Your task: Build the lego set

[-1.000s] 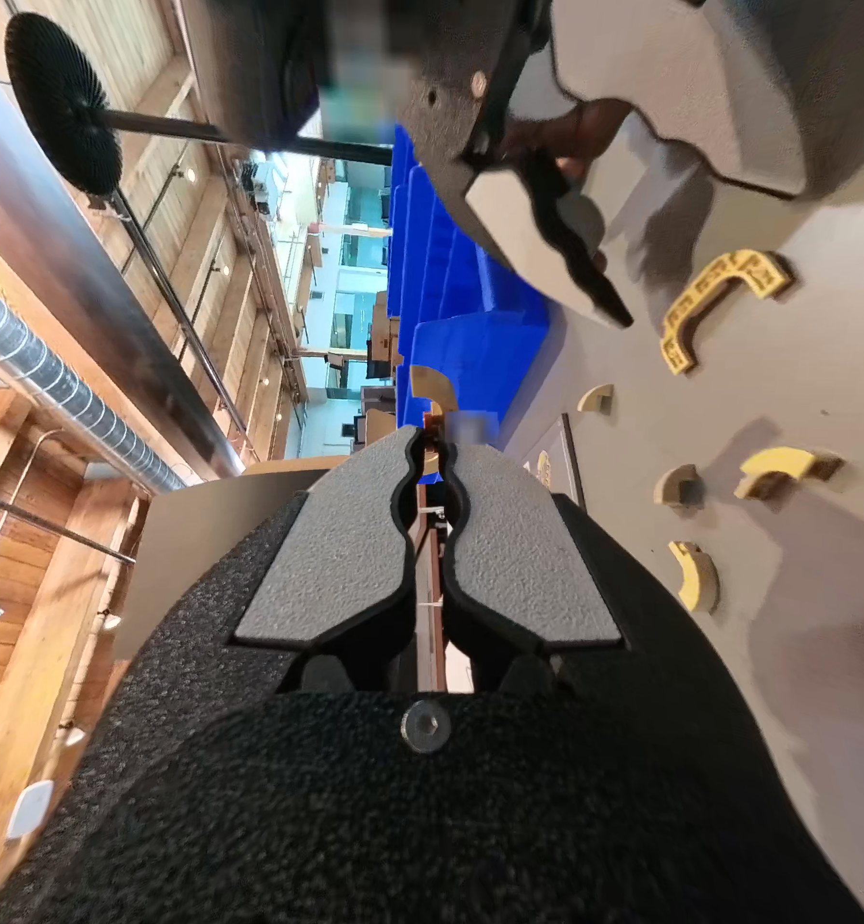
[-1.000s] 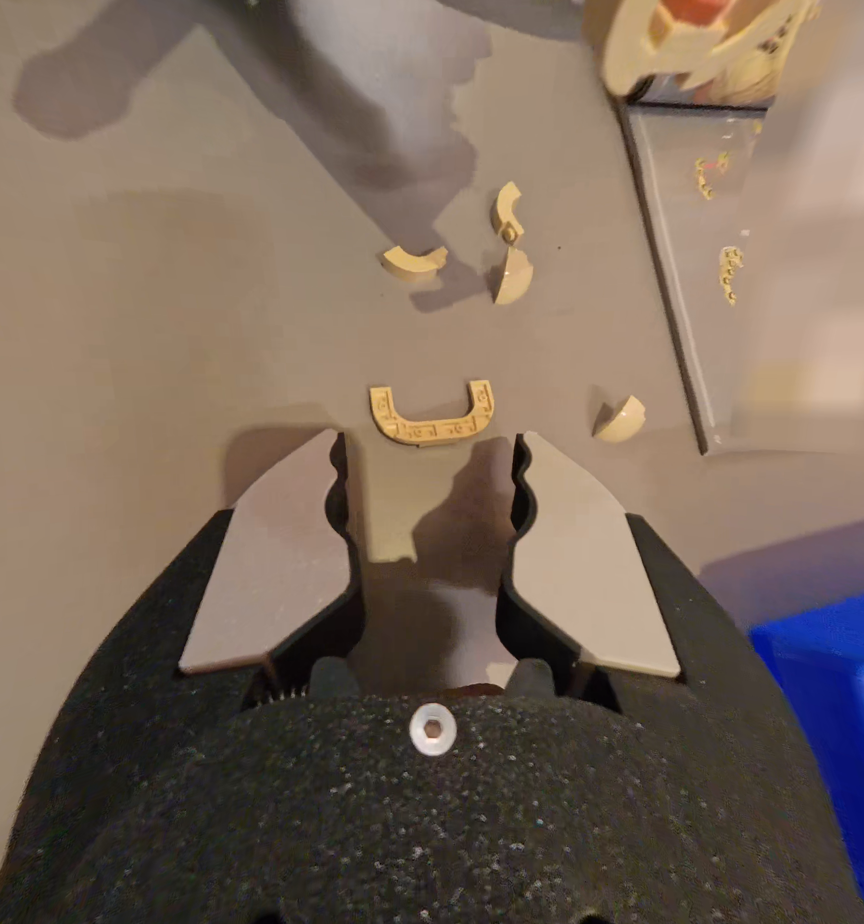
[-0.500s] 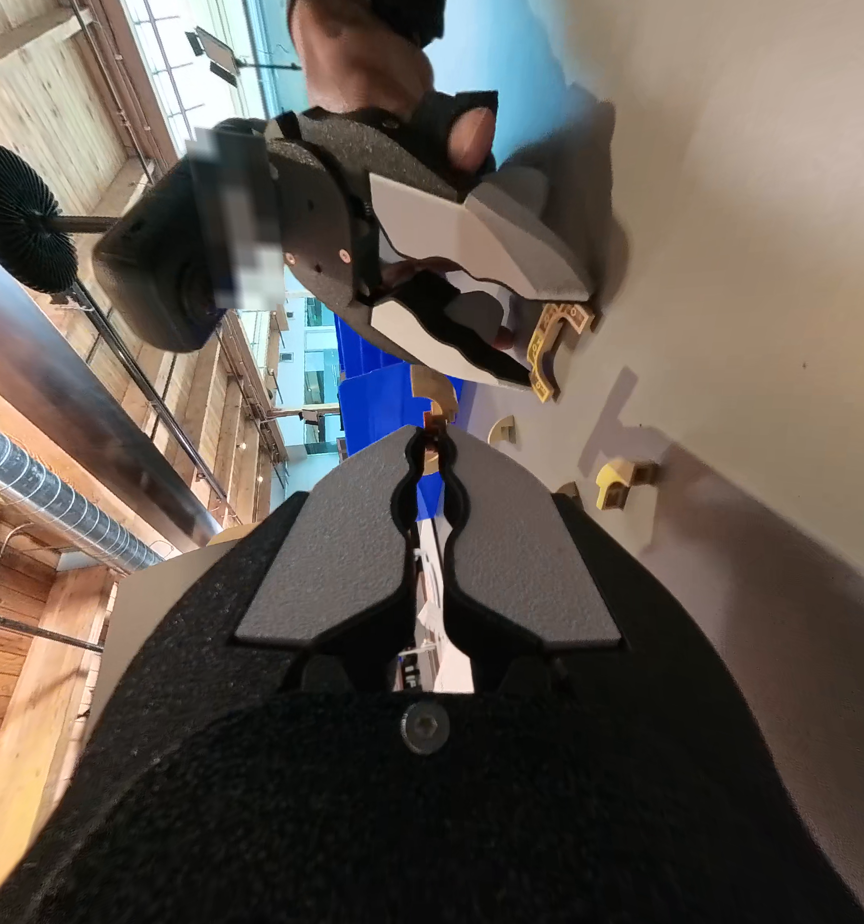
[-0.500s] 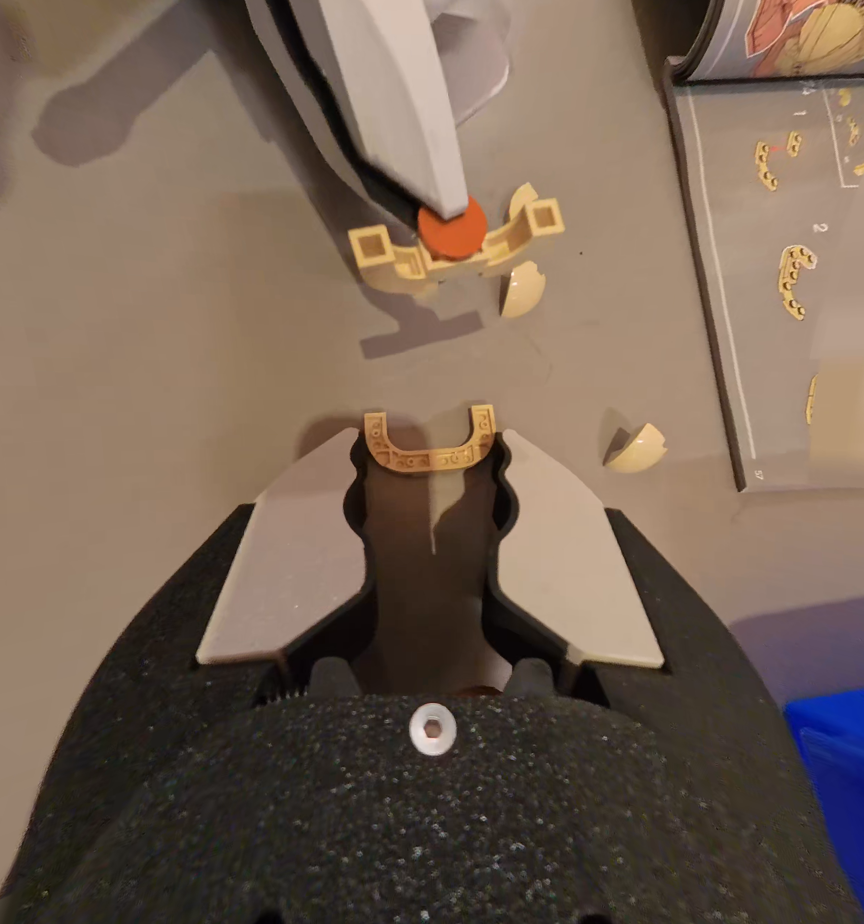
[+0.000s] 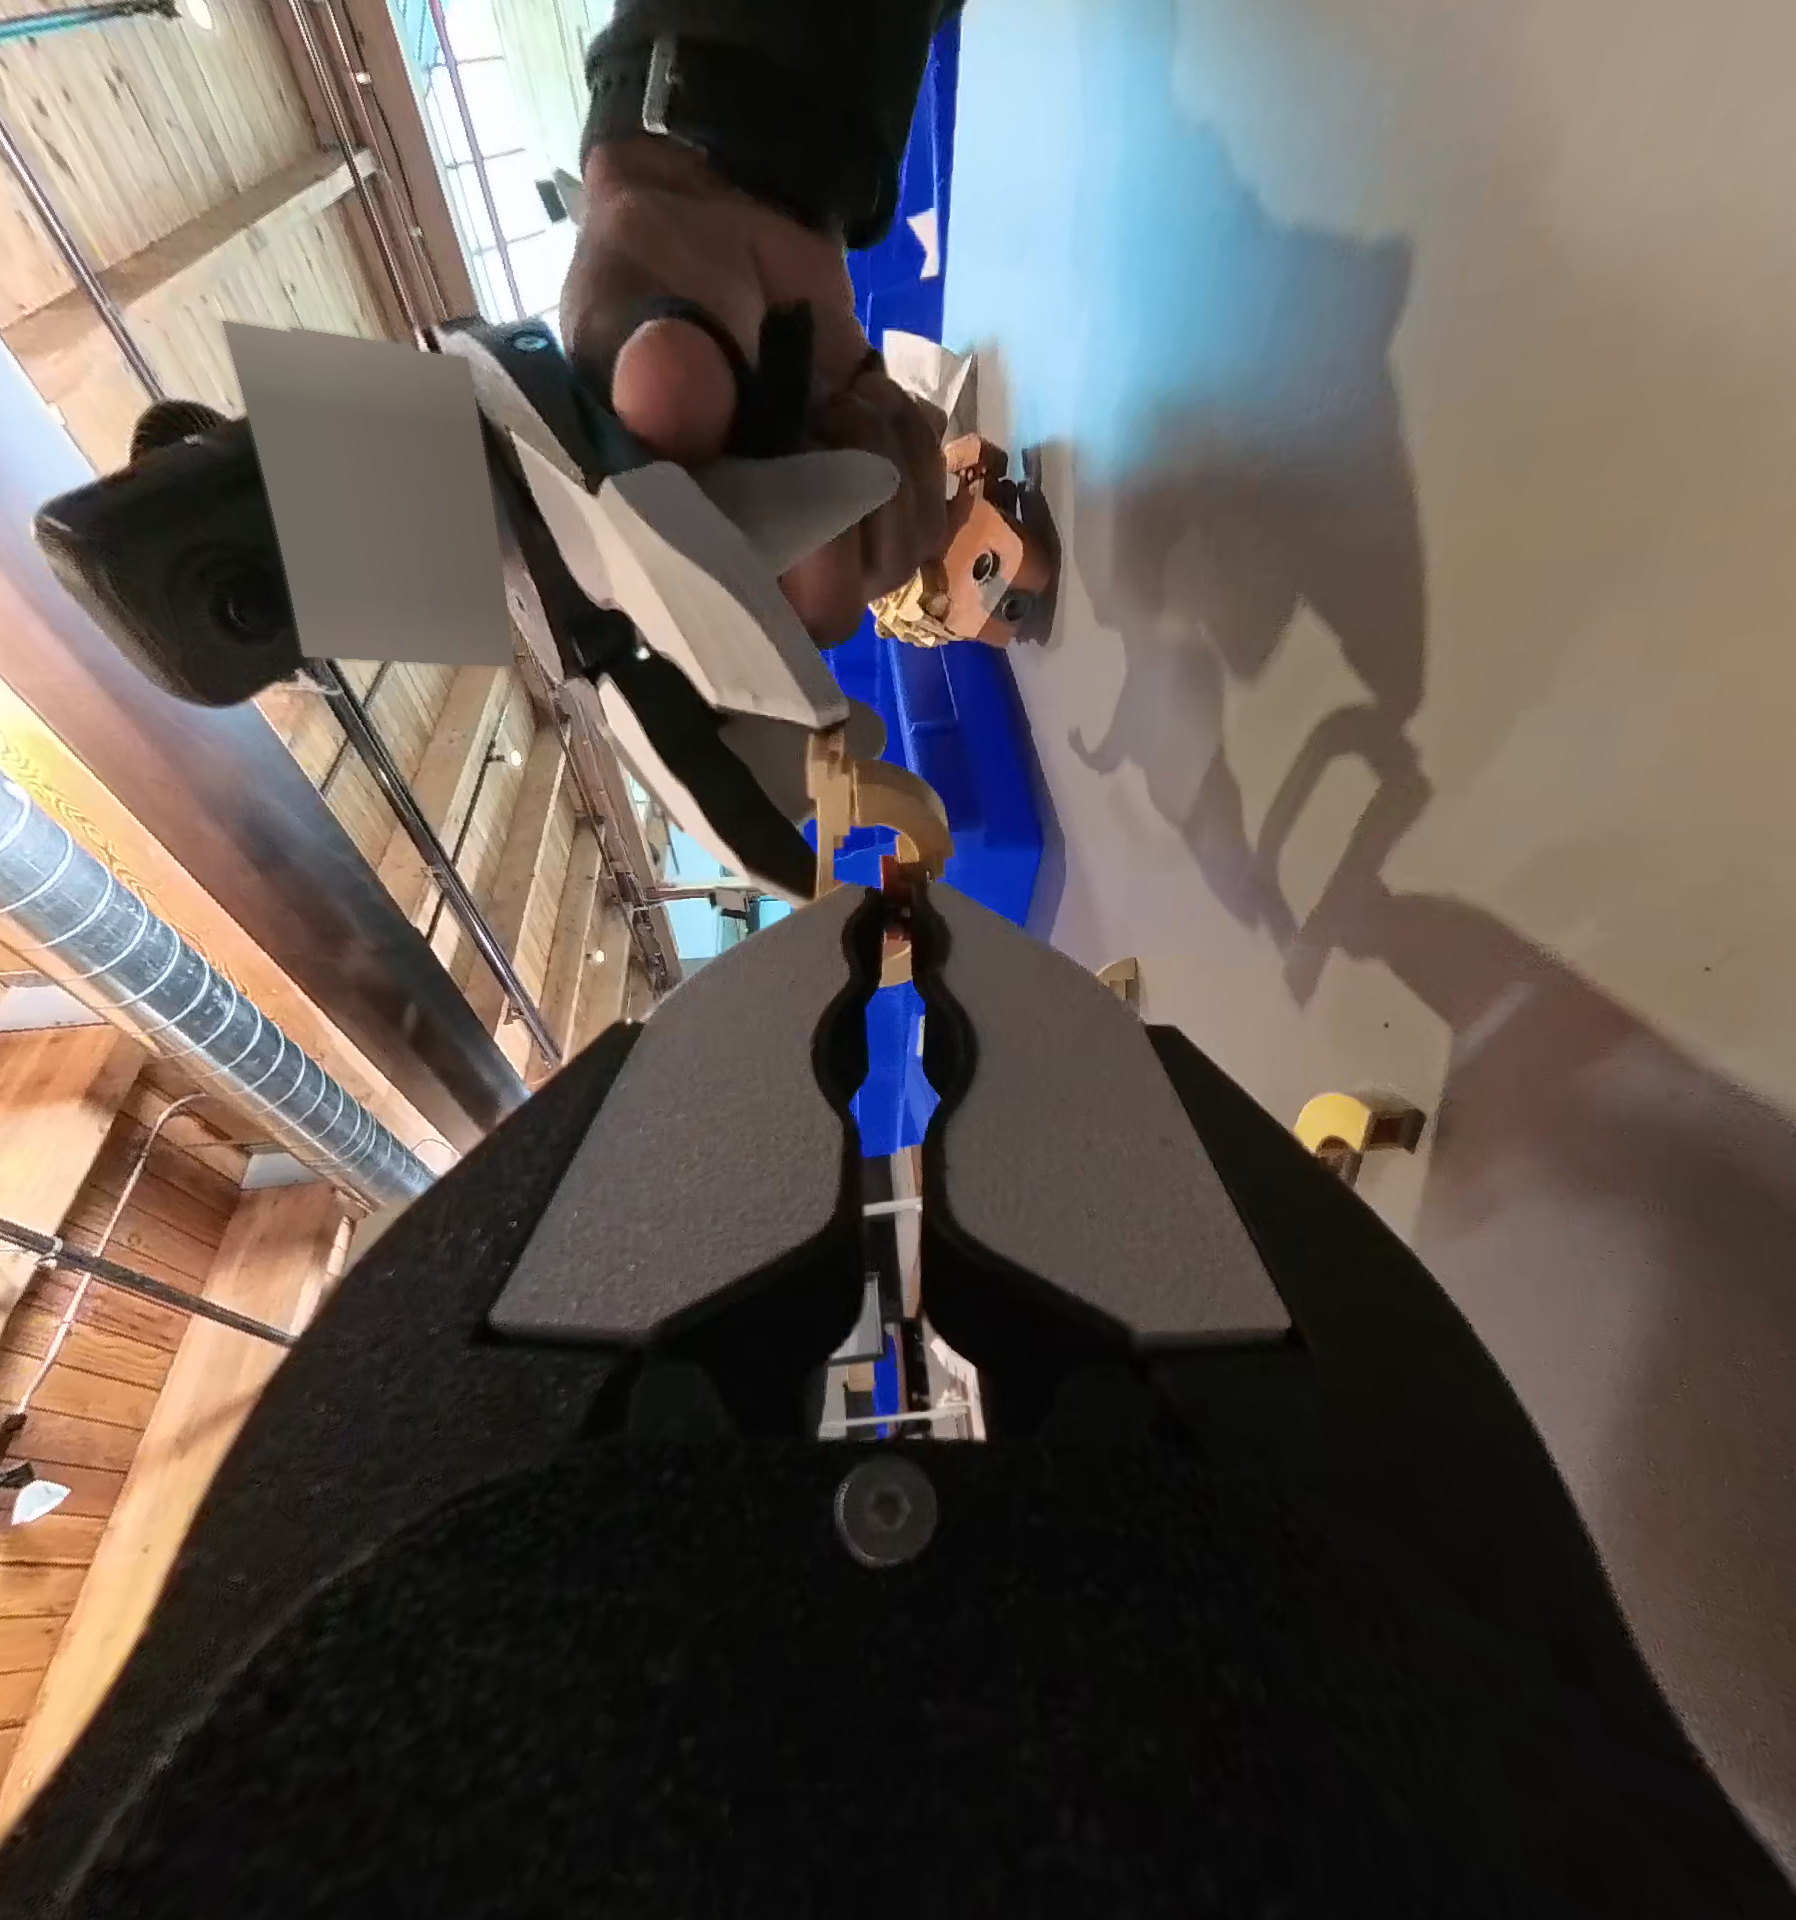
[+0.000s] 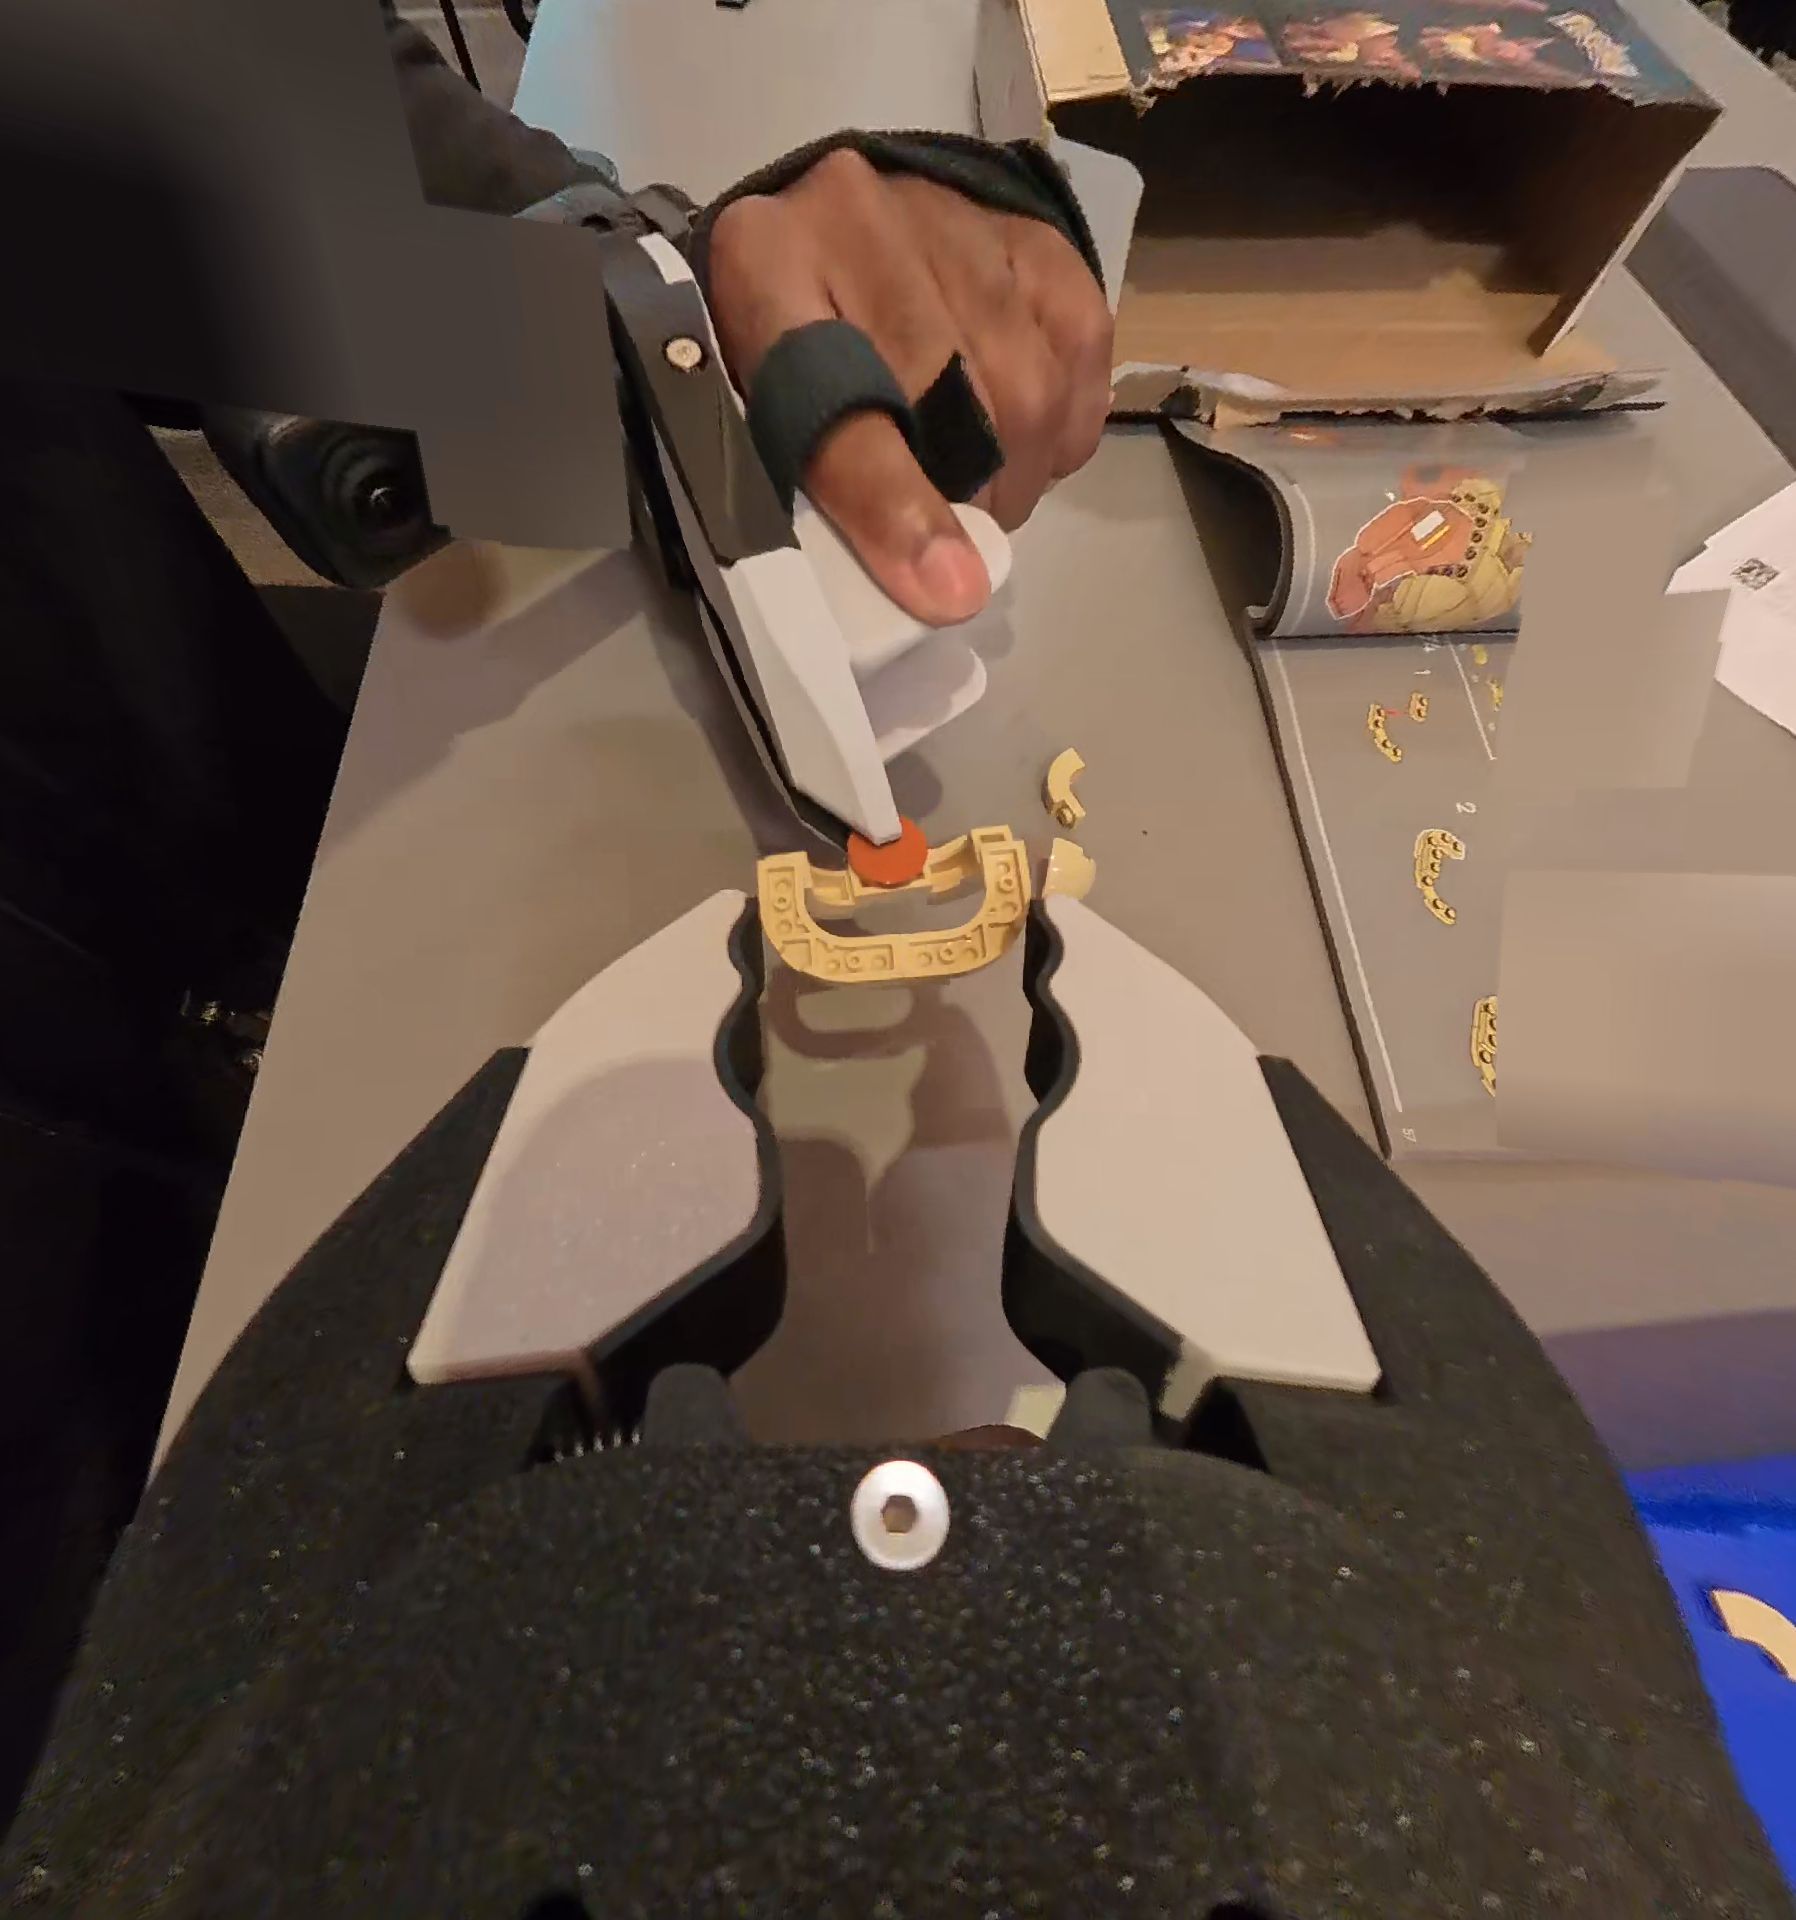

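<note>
Grey matte tabletop [image 6: 561, 790] under timber walls [image 5: 94, 1299] bore loose tan pieces, while the left gripper [image 6: 866, 831], nearly shut, pinched an orange-red round tile [image 6: 887, 854] on a tan bracket, and the half-open right gripper [image 6: 889, 940] clamped a tan U-shaped studded plate [image 6: 889, 956].

A grey table [image 6: 520, 790] stood under timber-clad walls [image 5: 63, 135], a silver duct [image 5: 146, 997] and bright windows [image 5: 478, 114].

My feeds are bright and mostly sharp. Daylight from far windows [image 5: 520, 177] washes the desk [image 5: 1496, 416] pale blue, and hard claw shadows [image 5: 1320, 582] fall across it. Wide-angle bending warps every edge. The near black housing [image 6: 873, 1714] looks grainy, and grey mosaic patches cover parts.
</note>
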Demonstrator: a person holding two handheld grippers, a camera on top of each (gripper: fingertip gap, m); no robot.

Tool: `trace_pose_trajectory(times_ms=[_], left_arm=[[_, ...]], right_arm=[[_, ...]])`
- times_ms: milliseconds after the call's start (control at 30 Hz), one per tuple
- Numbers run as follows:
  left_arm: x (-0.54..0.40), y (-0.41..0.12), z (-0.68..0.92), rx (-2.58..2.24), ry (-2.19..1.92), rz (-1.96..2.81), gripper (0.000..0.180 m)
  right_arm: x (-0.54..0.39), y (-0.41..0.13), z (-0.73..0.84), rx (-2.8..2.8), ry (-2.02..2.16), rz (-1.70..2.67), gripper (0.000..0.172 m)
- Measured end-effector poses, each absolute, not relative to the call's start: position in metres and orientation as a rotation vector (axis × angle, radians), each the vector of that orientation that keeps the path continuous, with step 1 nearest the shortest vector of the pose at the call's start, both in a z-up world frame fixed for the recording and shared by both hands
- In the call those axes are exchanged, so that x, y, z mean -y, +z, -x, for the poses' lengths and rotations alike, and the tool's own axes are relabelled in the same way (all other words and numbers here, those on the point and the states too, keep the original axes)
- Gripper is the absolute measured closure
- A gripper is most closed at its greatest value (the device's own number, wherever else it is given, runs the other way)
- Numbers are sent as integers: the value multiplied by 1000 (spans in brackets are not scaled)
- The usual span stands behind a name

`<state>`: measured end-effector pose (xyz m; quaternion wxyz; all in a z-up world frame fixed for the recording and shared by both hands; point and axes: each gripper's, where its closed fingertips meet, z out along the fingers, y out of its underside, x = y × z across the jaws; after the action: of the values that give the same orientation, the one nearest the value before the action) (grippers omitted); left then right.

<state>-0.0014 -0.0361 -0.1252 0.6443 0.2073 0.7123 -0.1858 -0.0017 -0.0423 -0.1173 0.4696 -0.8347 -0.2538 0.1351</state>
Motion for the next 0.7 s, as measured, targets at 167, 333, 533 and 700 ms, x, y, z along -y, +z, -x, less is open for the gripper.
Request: trace_pose_trajectory(times_ms=[167,333,533,700], left_arm=[[40,-127,4,-1621,-417,-499,176],[43,-128,6,-1617,-406,-523,176],[47,-129,8,-1613,-400,-547,176],[49,-130,9,-1613,-397,-557,176]], right_arm=[[43,-121,7,663,339,2073,124],[46,-125,10,683,352,2112,124],[49,-128,13,695,372,2146,124],[51,-130,14,702,379,2158,124]])
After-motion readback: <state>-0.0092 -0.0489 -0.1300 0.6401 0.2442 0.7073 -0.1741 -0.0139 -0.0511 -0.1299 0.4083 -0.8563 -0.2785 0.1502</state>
